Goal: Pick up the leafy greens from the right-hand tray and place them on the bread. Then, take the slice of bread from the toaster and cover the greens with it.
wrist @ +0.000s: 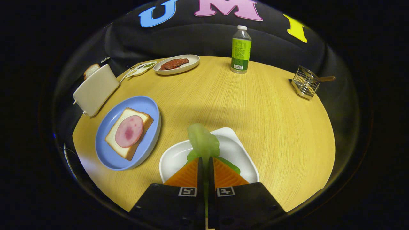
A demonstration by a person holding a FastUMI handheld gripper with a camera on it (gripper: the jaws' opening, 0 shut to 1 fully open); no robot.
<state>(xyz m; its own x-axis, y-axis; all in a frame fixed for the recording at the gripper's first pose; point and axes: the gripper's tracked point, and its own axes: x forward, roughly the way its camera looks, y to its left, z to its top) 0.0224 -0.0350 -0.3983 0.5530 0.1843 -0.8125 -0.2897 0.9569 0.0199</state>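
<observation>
My gripper (205, 158) is shut on a pale green leaf of leafy greens (202, 141), which sticks up ahead of the fingertips over the white tray (241, 150). More green shows beside the right finger. To the left lies a blue plate (150, 105) bearing a slice of bread (143, 118) topped with a round pink ham slice (128, 131). Farther left, at the table's edge, stands a white toaster (95, 89) with a bread slice (91, 70) poking out of its top.
At the back of the round wooden table (271, 127) sit a white oval dish with meat (176, 64), a small dish (140, 69) beside it, a green-labelled bottle (241, 49) and, to the far right, a wire rack (305, 83).
</observation>
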